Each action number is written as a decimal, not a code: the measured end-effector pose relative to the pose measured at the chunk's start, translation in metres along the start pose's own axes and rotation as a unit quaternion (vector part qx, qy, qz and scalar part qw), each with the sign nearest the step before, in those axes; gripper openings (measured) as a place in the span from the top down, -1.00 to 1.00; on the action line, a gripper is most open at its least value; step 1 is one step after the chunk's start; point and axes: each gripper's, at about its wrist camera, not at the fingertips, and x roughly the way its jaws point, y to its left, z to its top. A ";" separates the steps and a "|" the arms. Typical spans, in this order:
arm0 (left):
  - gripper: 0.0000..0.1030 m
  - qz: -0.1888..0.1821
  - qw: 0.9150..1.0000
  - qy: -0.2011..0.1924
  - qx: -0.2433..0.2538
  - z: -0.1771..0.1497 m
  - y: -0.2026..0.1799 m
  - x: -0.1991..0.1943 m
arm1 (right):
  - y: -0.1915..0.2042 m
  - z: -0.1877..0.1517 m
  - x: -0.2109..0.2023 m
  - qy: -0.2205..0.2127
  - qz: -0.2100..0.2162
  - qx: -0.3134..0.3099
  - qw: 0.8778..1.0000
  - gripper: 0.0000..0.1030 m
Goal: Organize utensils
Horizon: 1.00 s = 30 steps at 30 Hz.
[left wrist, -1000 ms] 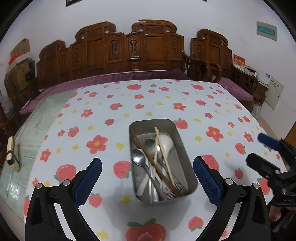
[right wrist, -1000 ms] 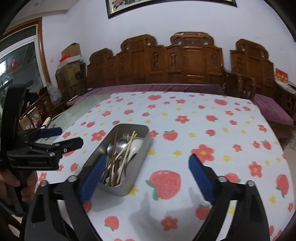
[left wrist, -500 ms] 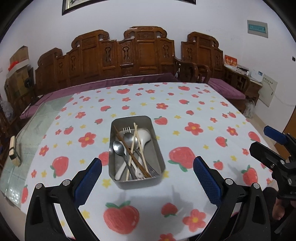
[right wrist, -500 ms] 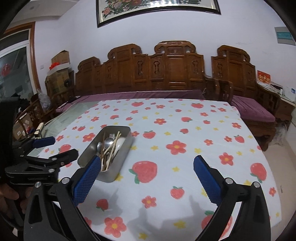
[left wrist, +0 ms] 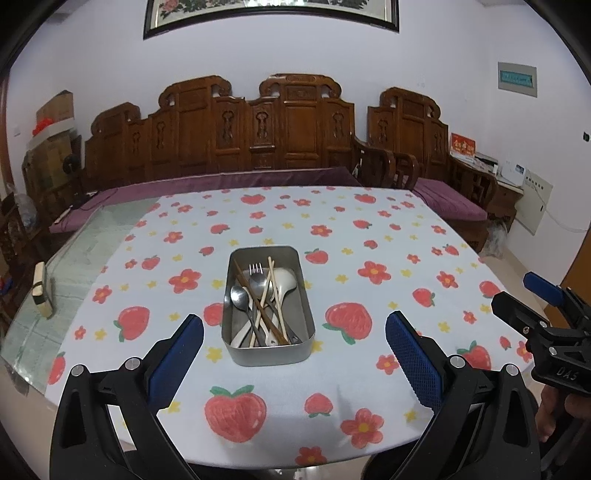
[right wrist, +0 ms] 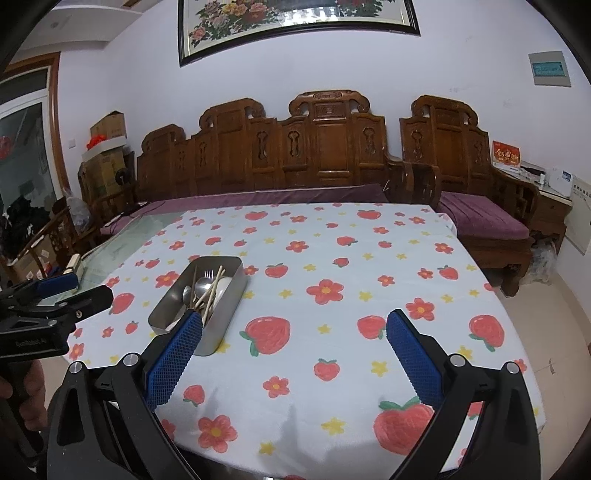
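Left gripper (left wrist: 294, 334): blue-padded black tongs spread wide apart, empty, above near table edge.
Right gripper (right wrist: 294, 334): same build, spread wide apart, empty.
Rectangular grey metal tin (left wrist: 268, 306): on strawberry-print white tablecloth (left wrist: 369, 243), centred just beyond left tongs; ahead-left of right tongs, near corner hidden behind left pad.
Tin contents: steel spoons (left wrist: 240, 295), fork (left wrist: 255, 268), white ladle, wooden chopsticks (left wrist: 275, 295), jumbled.
Right view only: full framed flower painting (right wrist: 295, 22).
Far: carved brown wooden bench (left wrist: 258, 125) along wall.

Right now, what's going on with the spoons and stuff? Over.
Both tools open, empty: left tool, right tool. Utensils jumbled in metal tin on strawberry tablecloth. Nothing in the way.
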 end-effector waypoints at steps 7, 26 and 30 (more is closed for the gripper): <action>-0.85 0.006 1.000 -0.028 0.004 0.013 -0.006 -0.029 | 0.004 0.011 -0.024 -0.025 -0.007 -0.005 1.000 -0.95; -0.85 0.016 0.994 -0.111 0.004 0.039 -0.015 -0.105 | 0.018 0.051 -0.105 -0.114 -0.005 -0.017 0.993 -0.95; -0.85 0.015 0.994 -0.113 -0.001 0.038 -0.014 -0.108 | 0.019 0.053 -0.107 -0.116 -0.008 -0.019 0.993 -0.95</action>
